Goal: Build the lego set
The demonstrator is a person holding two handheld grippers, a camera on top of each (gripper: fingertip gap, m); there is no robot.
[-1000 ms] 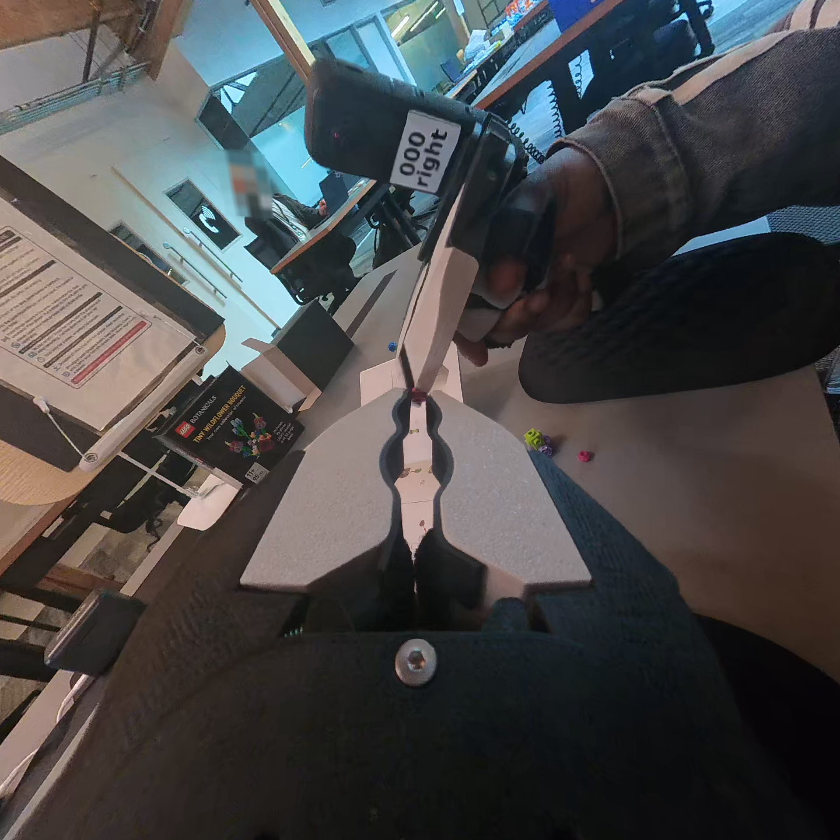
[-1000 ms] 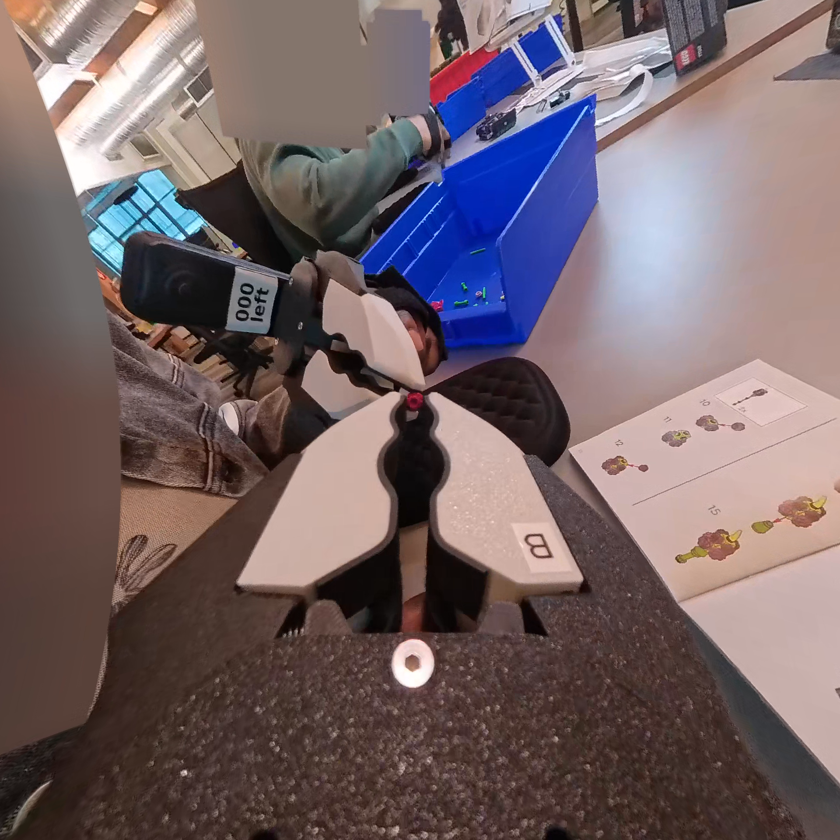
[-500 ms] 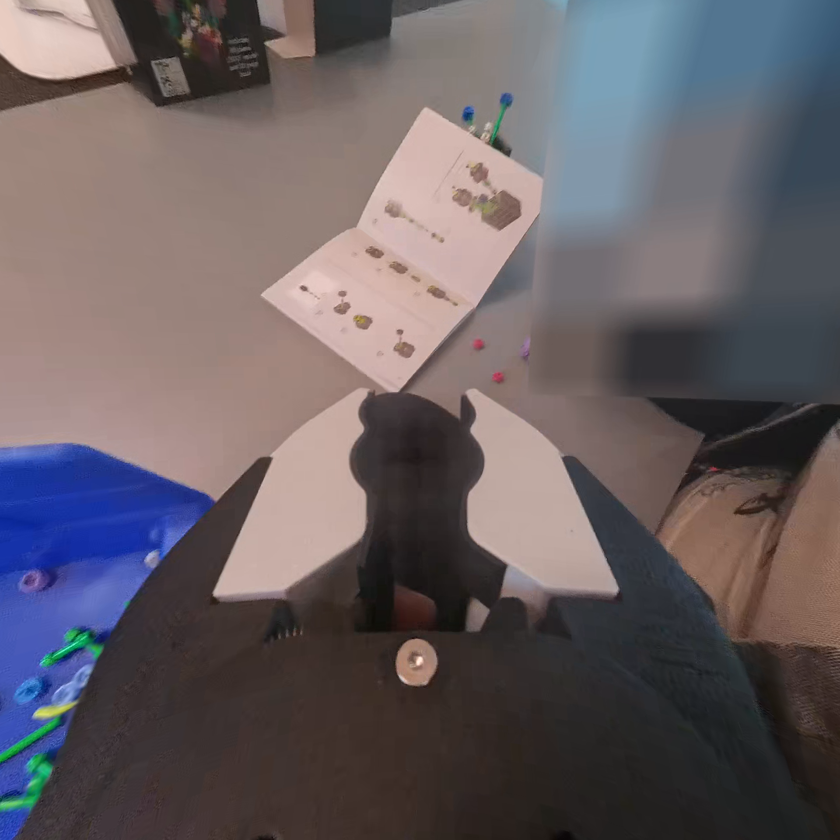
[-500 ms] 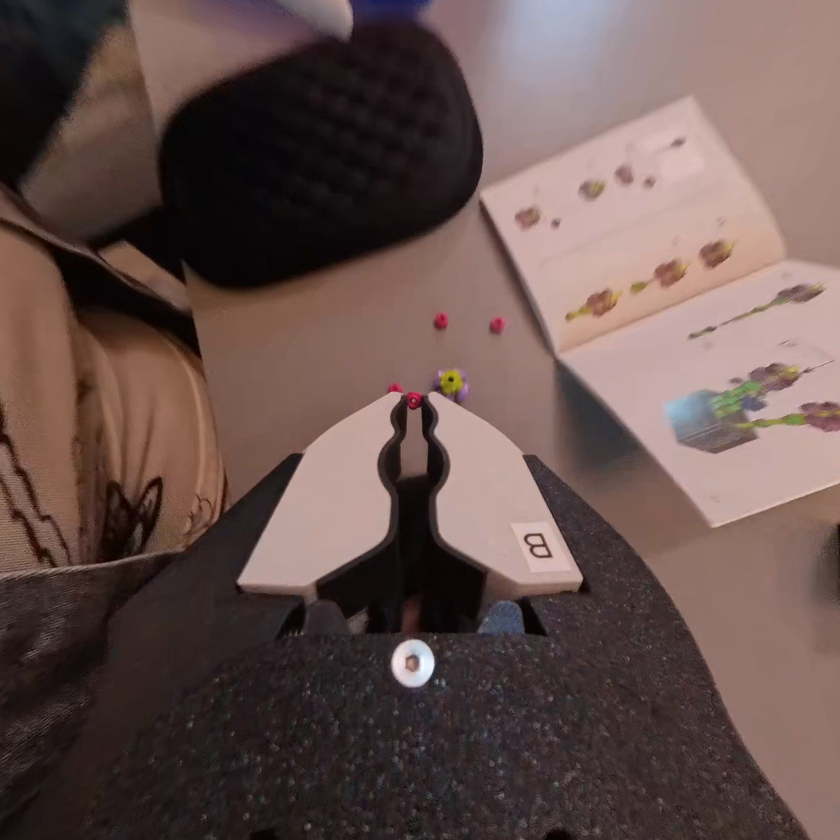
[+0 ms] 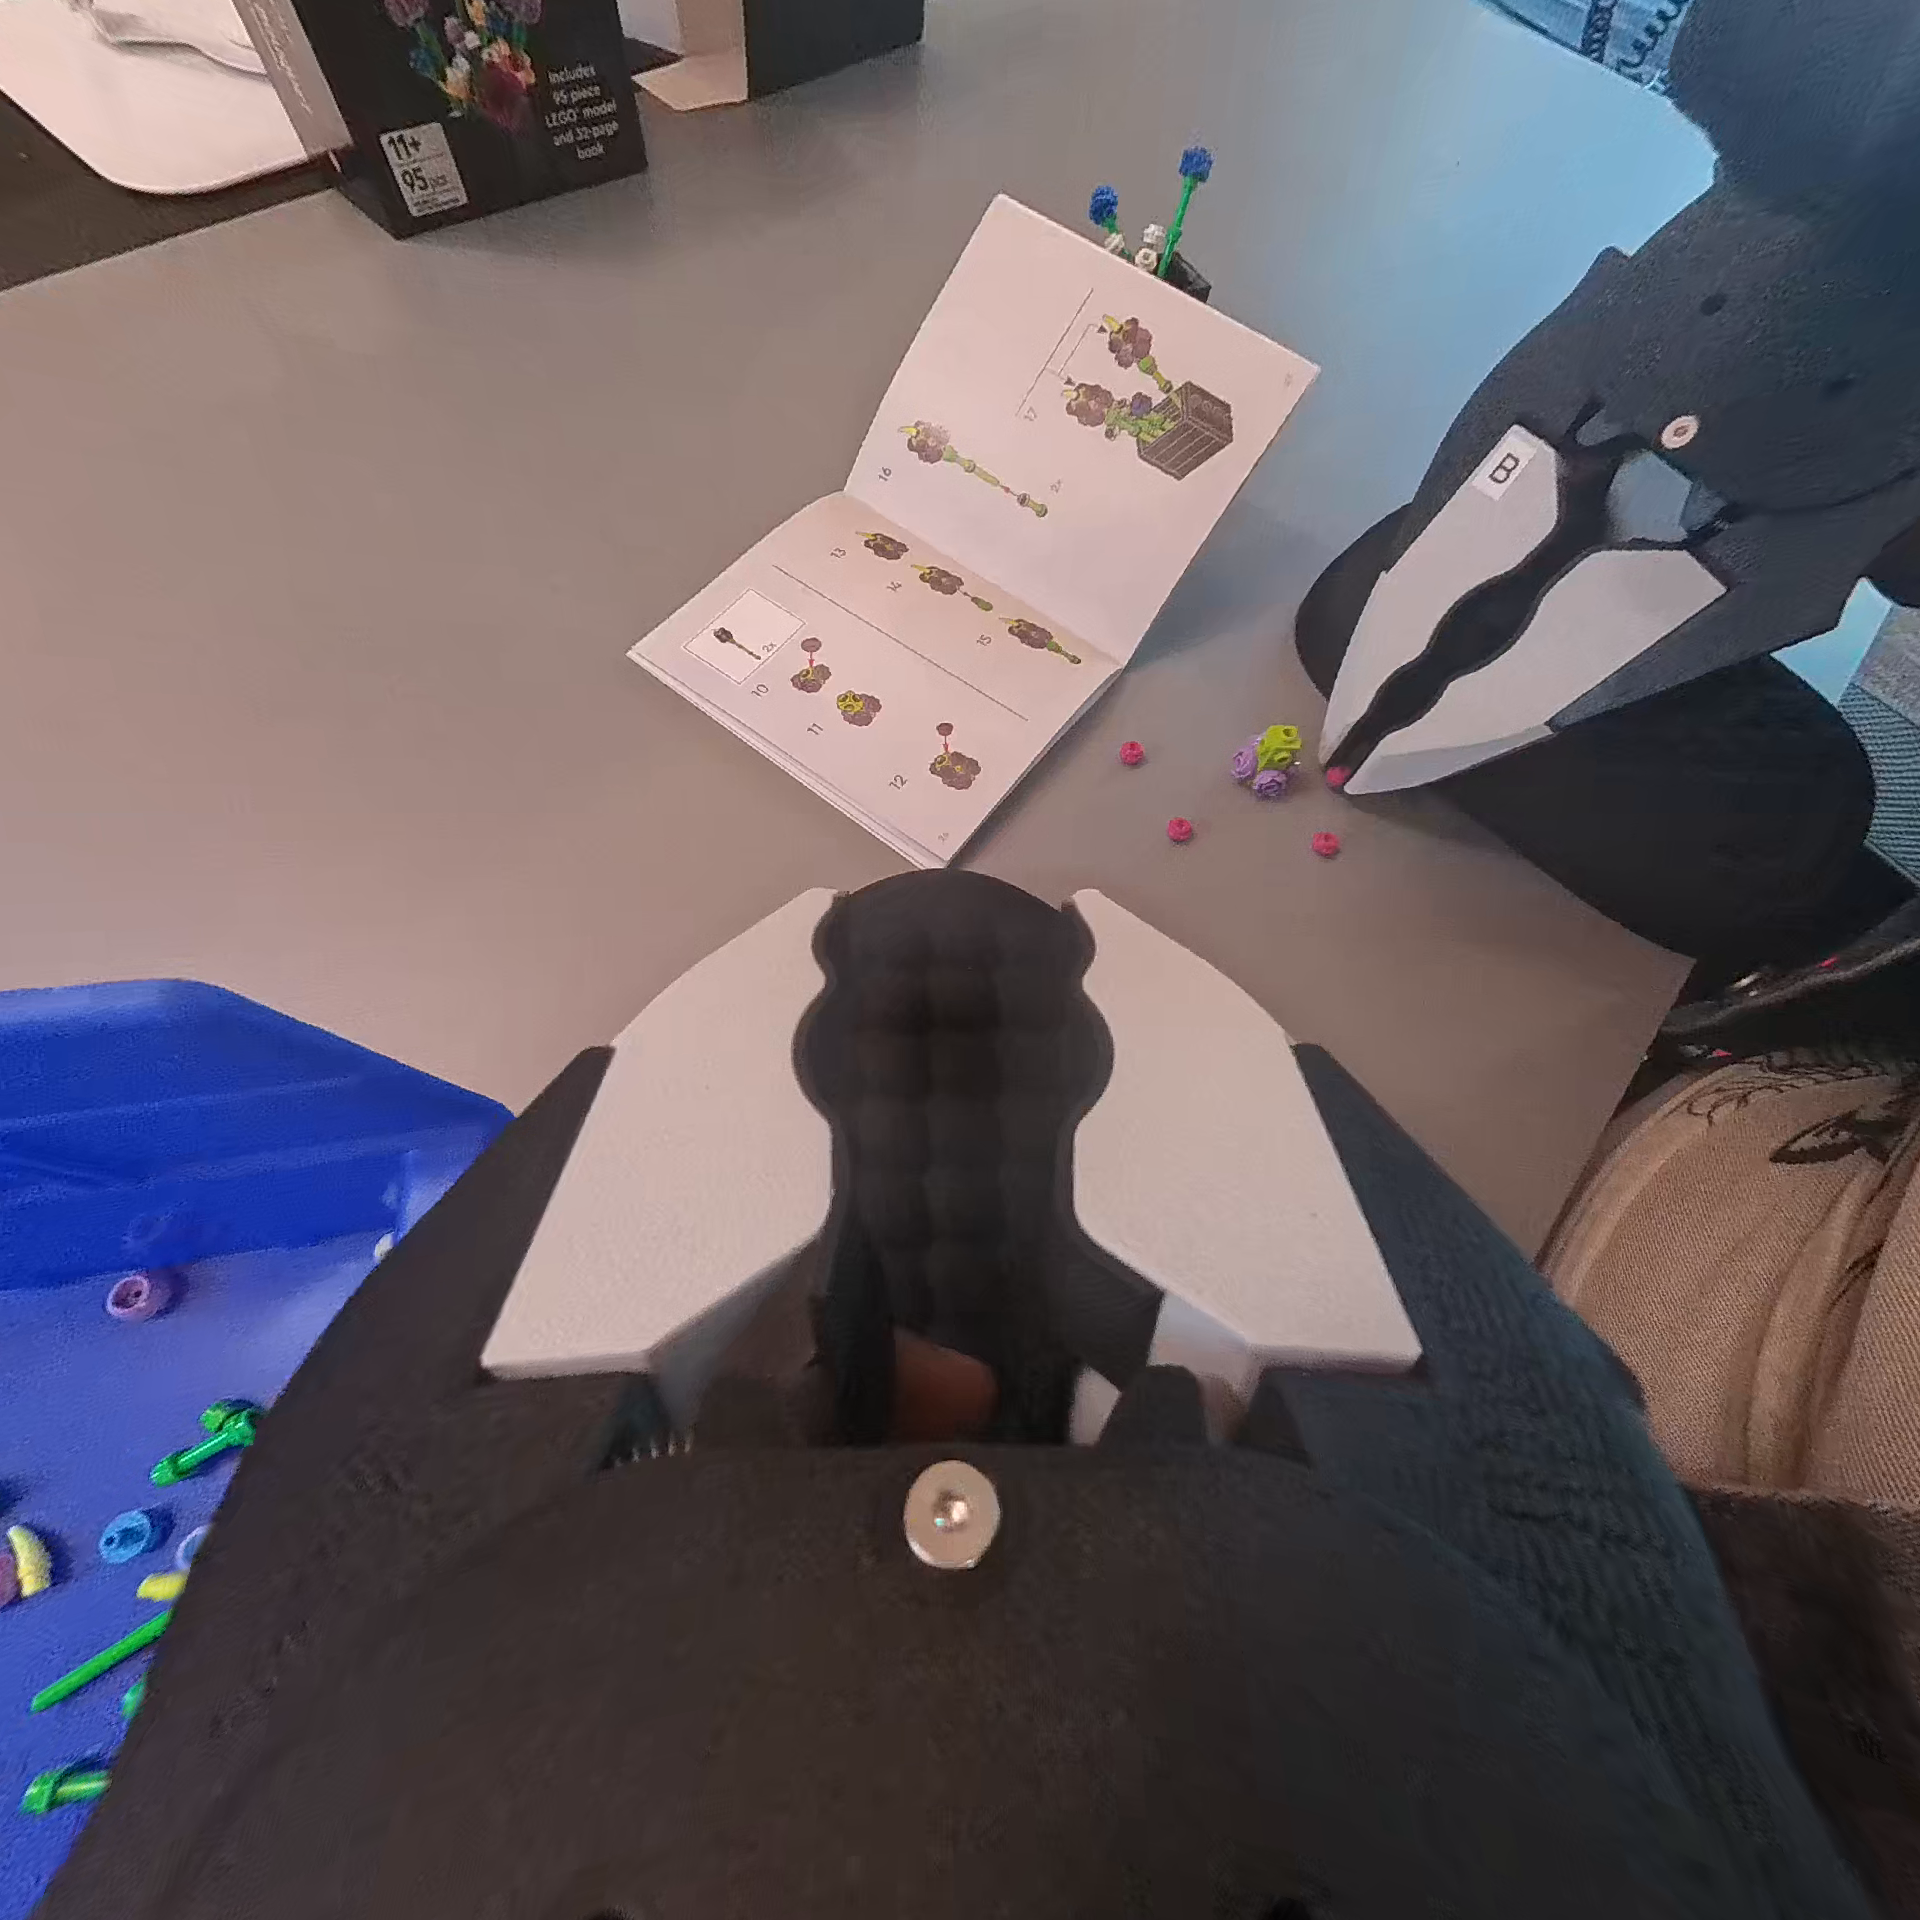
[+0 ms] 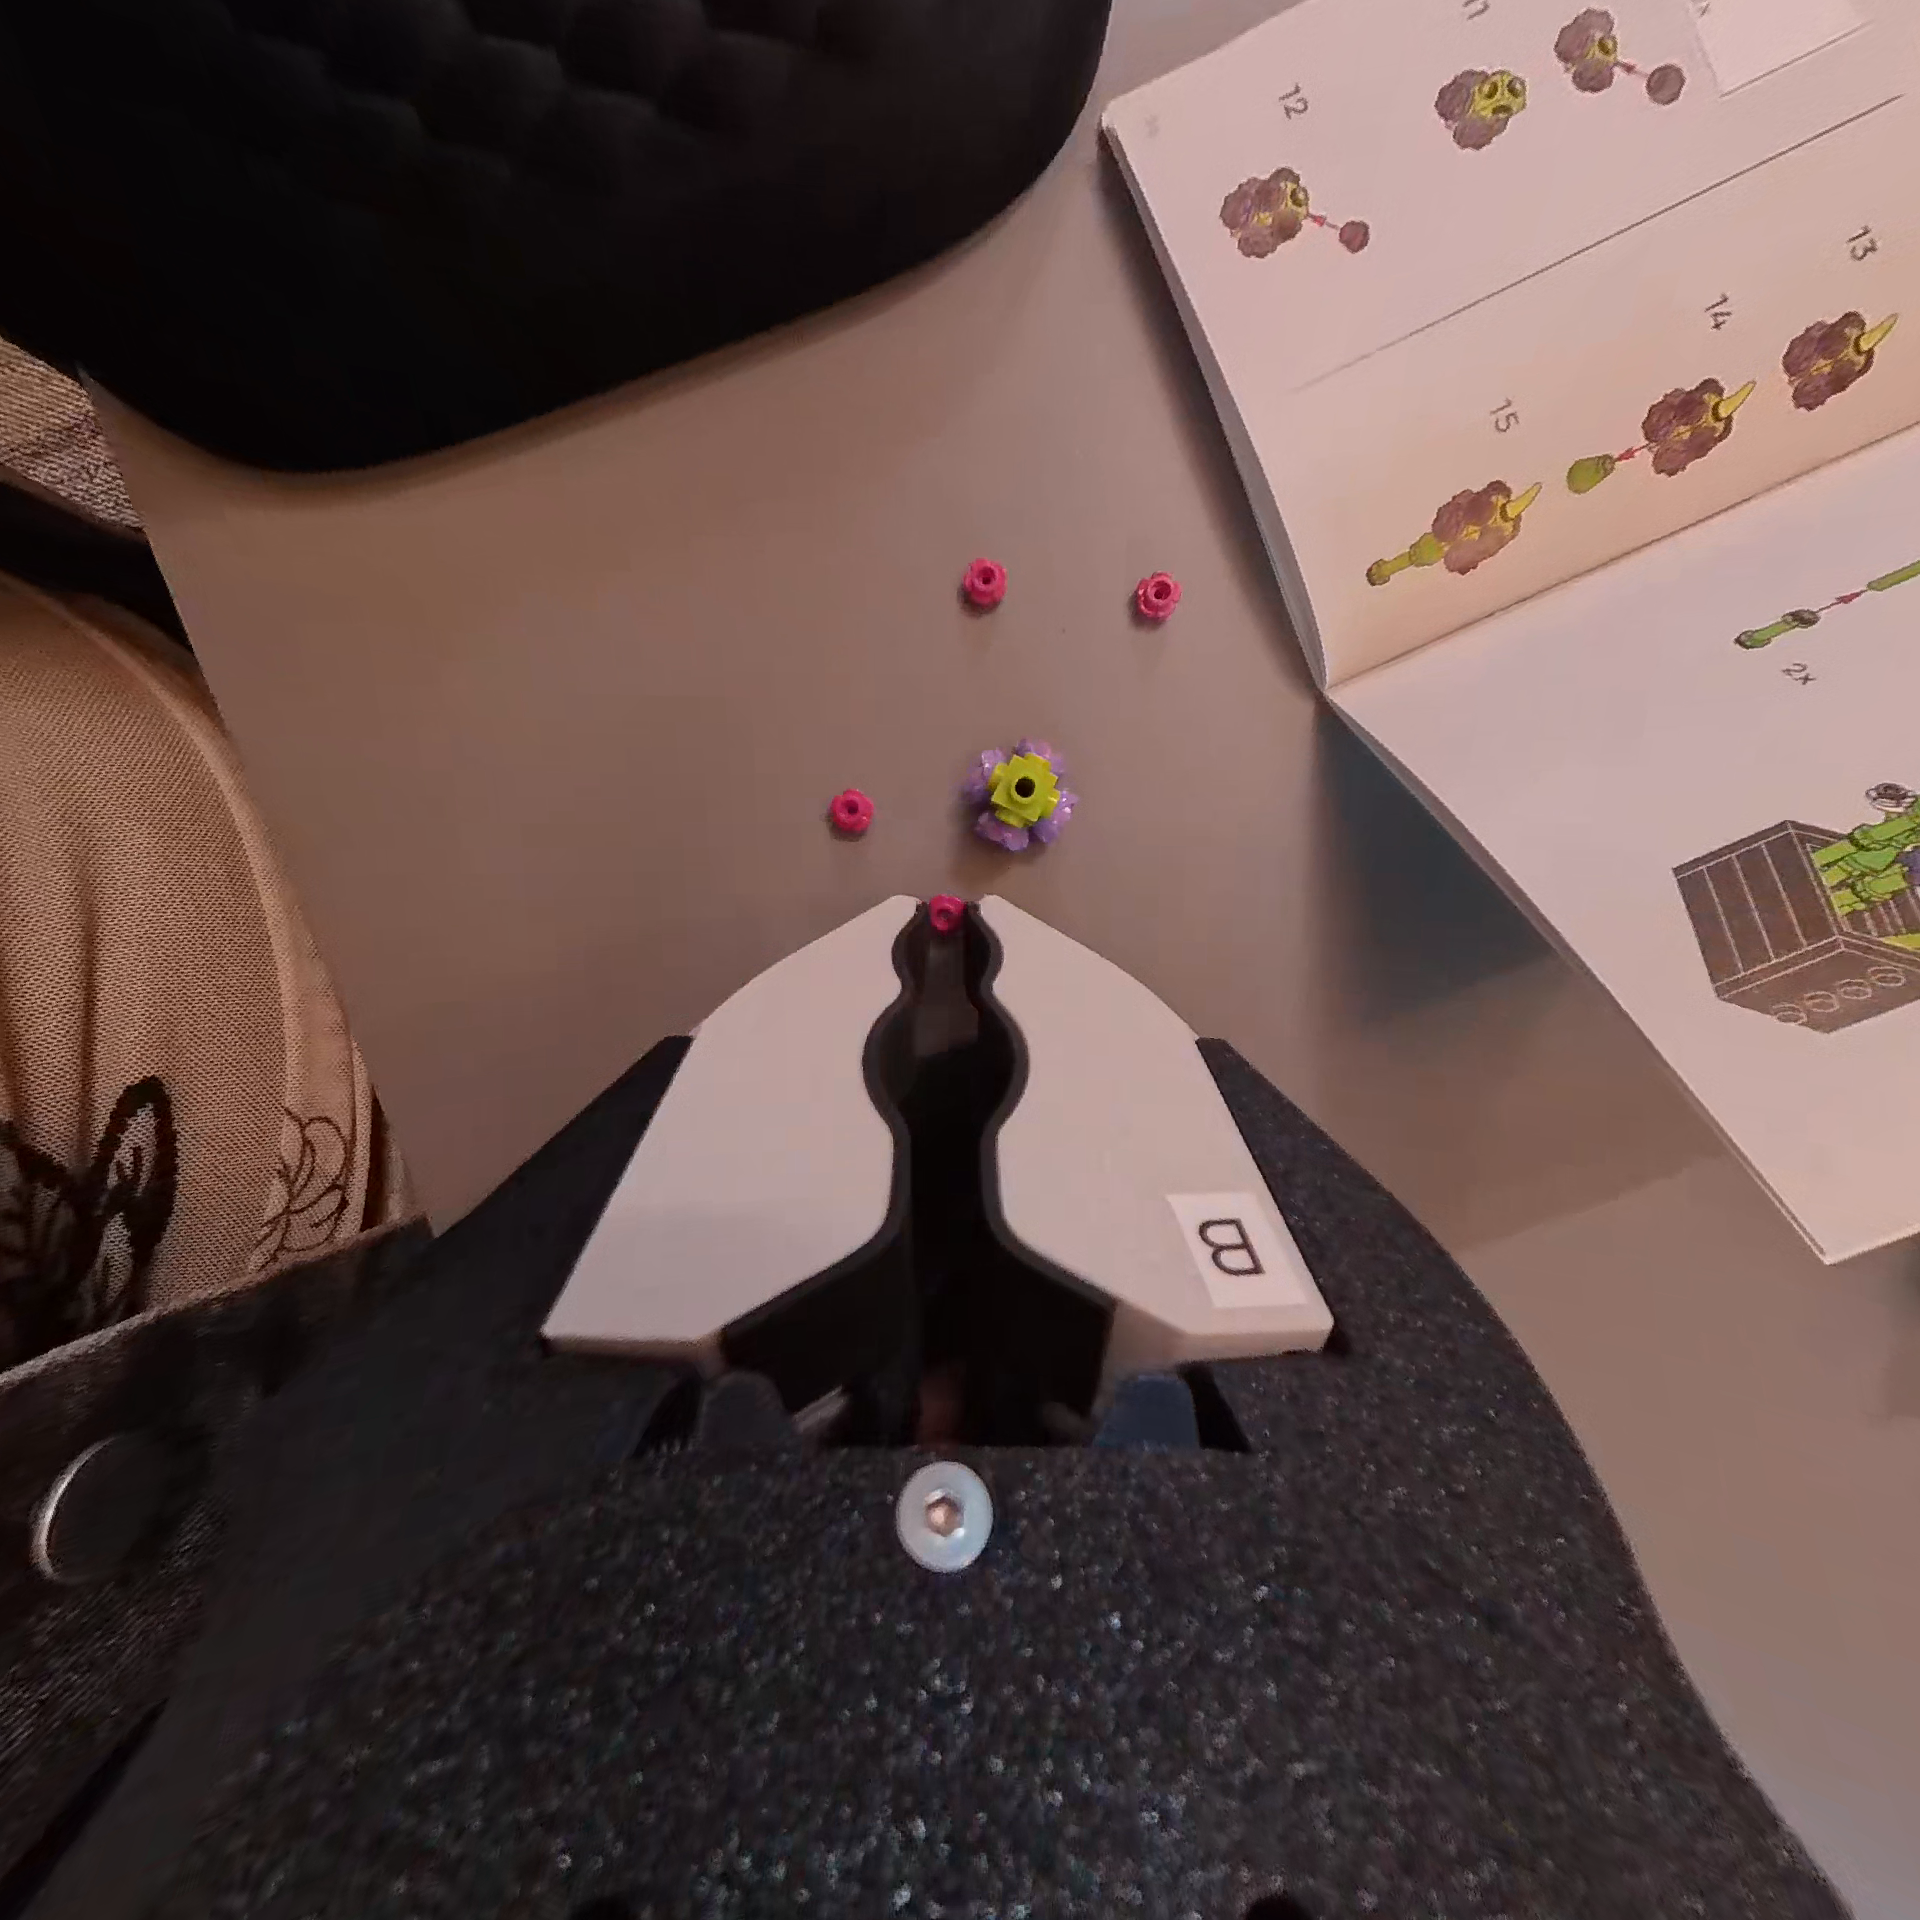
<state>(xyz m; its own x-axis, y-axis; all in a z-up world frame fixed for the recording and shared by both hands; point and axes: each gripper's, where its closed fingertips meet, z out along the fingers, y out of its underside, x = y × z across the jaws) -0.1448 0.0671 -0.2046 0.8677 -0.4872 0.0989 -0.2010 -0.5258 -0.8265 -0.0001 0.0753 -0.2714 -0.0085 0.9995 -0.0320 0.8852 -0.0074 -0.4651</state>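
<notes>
My right gripper [image 6: 944,912] is shut on a small pink round stud [image 6: 944,914], low over the grey table. Just beyond its tips lies a purple flower piece with a lime centre [image 6: 1020,795]. Three more pink studs lie loose around the flower: two farther out [image 6: 983,582] [image 6: 1156,596] and one to its left [image 6: 851,811]. The left wrist view shows the right gripper [image 5: 1340,774] beside the flower [image 5: 1268,764]. My left gripper [image 5: 956,899] is open and empty, held above the table near the open instruction booklet [image 5: 977,540].
A blue bin [image 5: 156,1143] with several loose green and purple pieces is at the lower left. The set's black box [image 5: 488,104] stands at the back. A small build with blue flowers [image 5: 1164,229] stands behind the booklet. A black padded cushion [image 6: 520,208] lies beyond the studs.
My left gripper has let go, opened and swung down from the raised right gripper to face the table. My right gripper has come down with the pink stud, next to the purple flower.
</notes>
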